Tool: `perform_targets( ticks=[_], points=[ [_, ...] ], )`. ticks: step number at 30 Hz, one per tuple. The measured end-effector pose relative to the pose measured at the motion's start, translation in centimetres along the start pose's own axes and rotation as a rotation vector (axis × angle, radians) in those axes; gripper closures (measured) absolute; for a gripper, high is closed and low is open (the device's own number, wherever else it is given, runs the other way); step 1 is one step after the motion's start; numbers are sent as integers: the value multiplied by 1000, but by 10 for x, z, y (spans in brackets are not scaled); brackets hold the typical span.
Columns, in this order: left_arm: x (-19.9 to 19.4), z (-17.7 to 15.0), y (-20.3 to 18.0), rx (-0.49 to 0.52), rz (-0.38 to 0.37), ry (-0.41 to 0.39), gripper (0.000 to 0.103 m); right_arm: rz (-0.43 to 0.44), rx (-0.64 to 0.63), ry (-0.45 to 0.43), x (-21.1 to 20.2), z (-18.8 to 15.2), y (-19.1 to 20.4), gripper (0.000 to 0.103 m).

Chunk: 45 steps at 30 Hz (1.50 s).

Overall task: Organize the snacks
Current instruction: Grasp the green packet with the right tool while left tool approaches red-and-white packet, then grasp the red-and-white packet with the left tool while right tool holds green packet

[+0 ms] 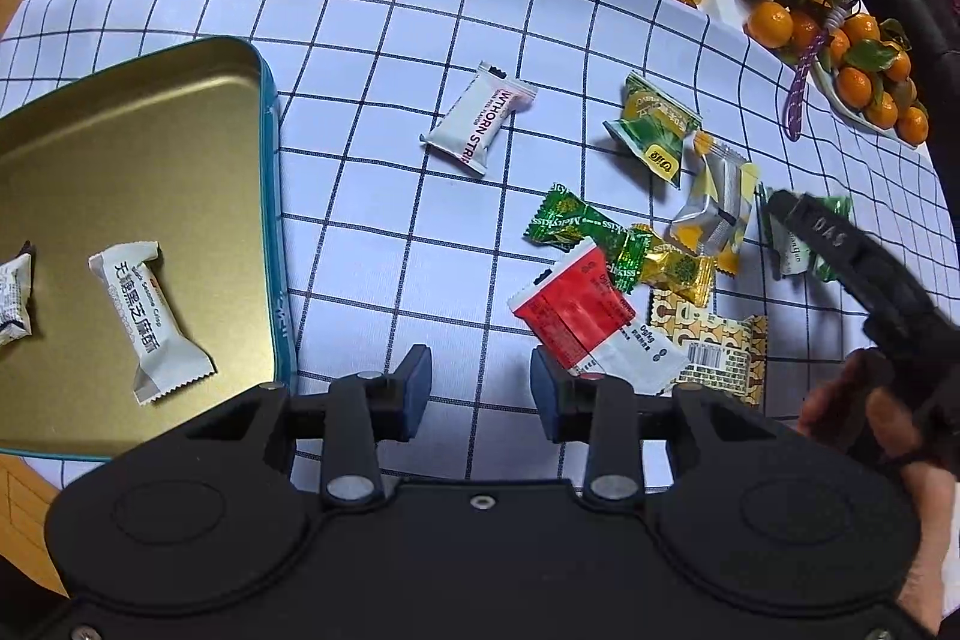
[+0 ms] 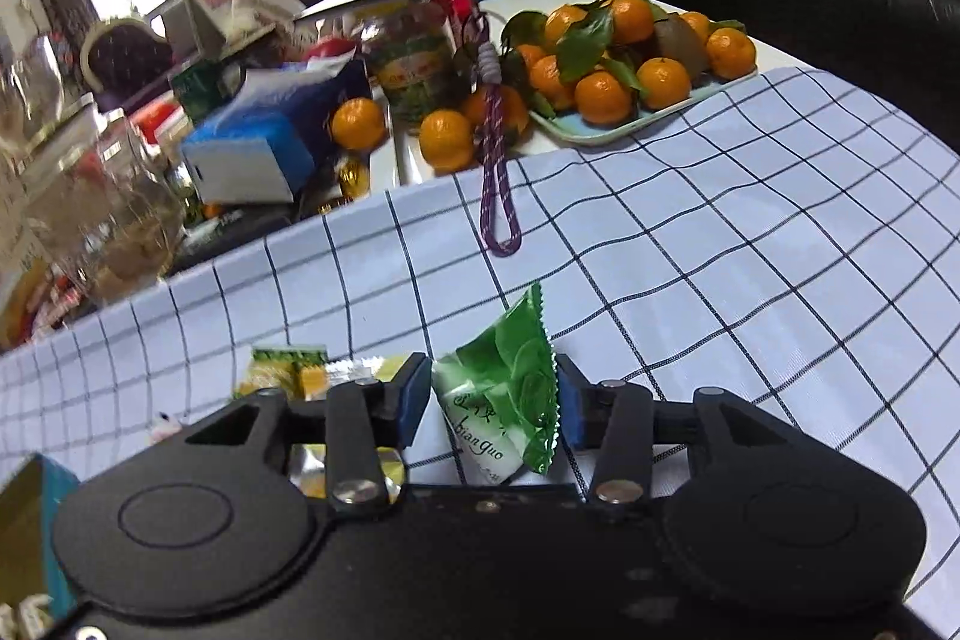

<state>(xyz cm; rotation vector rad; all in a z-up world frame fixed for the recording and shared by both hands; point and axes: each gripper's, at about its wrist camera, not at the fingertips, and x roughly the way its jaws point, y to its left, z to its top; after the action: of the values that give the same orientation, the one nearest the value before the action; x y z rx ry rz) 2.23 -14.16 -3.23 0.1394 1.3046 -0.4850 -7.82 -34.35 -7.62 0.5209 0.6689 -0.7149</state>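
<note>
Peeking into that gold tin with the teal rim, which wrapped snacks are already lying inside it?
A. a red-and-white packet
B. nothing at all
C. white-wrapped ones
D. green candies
C. In the left wrist view the tin holds a white-wrapped snack and another white one at the picture's edge; the red-and-white packet and the green candy lie out on the checked cloth.

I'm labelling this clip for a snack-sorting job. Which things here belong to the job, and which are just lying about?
Belongs to the job:
- gold tin
- sesame crisp packet already in it
- hawthorn strip packet
- red packet
- green packet between the right gripper pads

Lying about:
- tangerines
- purple cord
- tissue box
- jar
</note>
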Motion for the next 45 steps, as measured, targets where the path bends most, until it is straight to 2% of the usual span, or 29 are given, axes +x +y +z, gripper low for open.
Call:
perform_targets(
  ticks=[1, 5, 8, 14, 23, 28, 32, 35, 36, 37, 39, 40, 42, 45],
  points=[
    [0, 0, 0, -7, -10, 5, 58, -12, -14, 2, 1, -1, 2, 62],
    [3, 1, -5, -28, -40, 14, 58, -12, -16, -19, -7, -11, 0, 63],
    [5, 2, -9, -55, -56, 5, 58, -8, 39, -27, -16, -19, -9, 63],
    [9, 5, -20, -110, -81, -16, 58, 0, 234, -40, -36, -32, -39, 63],
    [25, 7, -29, -213, -78, -11, 55, 2, 283, -107, -59, -19, -54, 63],
    [24, 5, -40, -192, -44, -36, 49, 33, 281, -132, -68, -15, -51, 63],
    [25, 2, -50, -130, -10, -47, 48, 57, 286, -136, -71, -14, -47, 63],
    [25, 1, -53, -95, -14, -36, 49, 65, 286, -138, -73, -13, -44, 63],
    [25, 2, -54, -86, -12, -35, 54, 65, 285, -140, -73, -13, -43, 63],
    [25, 2, -55, -80, 0, -33, 68, 64, 283, -142, -73, -13, -42, 63],
    [24, 1, -54, -75, 18, -46, 87, 65, 283, -145, -74, -12, -41, 63],
    [24, 1, -51, -84, 3, -41, 103, 66, 283, -146, -75, -12, -41, 63],
    [26, 2, -48, -93, -22, -13, 103, 64, 284, -150, -77, -11, -40, 63],
    [23, 1, -45, -101, -29, -14, 103, 59, 286, -153, -79, -10, -39, 63]
  ],
)
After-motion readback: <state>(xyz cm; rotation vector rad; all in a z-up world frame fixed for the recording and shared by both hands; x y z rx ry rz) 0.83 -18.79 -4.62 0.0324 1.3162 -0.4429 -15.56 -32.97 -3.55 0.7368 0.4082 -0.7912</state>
